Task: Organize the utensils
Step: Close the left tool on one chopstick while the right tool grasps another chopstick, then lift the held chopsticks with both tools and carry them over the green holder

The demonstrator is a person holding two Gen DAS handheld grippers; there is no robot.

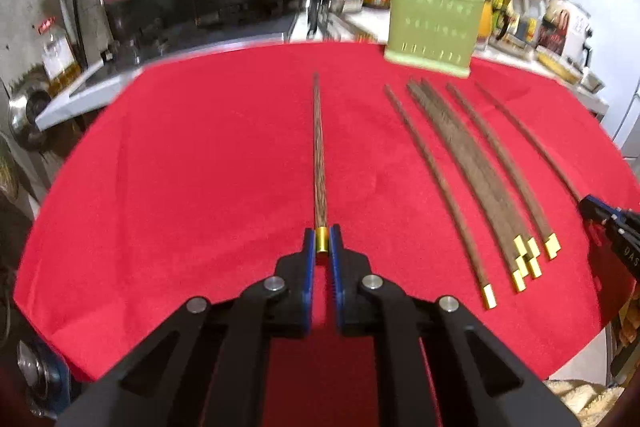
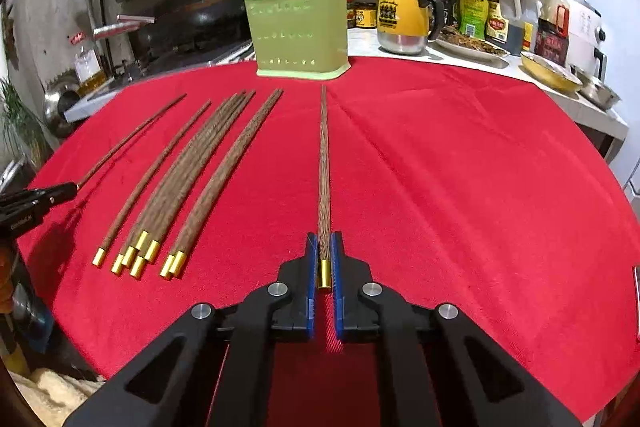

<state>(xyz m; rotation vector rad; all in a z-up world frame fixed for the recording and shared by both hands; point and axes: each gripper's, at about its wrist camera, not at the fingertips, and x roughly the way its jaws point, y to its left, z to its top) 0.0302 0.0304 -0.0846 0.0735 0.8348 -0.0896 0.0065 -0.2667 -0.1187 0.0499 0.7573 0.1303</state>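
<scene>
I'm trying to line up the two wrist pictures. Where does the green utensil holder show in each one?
Left wrist view: the green utensil holder stands upper right of centre, at the far edge of the red cloth.
Right wrist view: the holder stands upper centre, slightly left, at the same far edge.
Shared landmark: the loose chopsticks lying side by side on the cloth, right of centre in the left view, left of centre in the right view.

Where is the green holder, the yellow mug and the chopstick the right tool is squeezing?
Green plastic utensil holder (image 2: 298, 31): right wrist view, front wall.
Yellow and steel mug (image 2: 402, 15): right wrist view, yellow side.
Brown wooden chopstick with gold cap (image 2: 323, 167): right wrist view, mid-shaft.
</scene>
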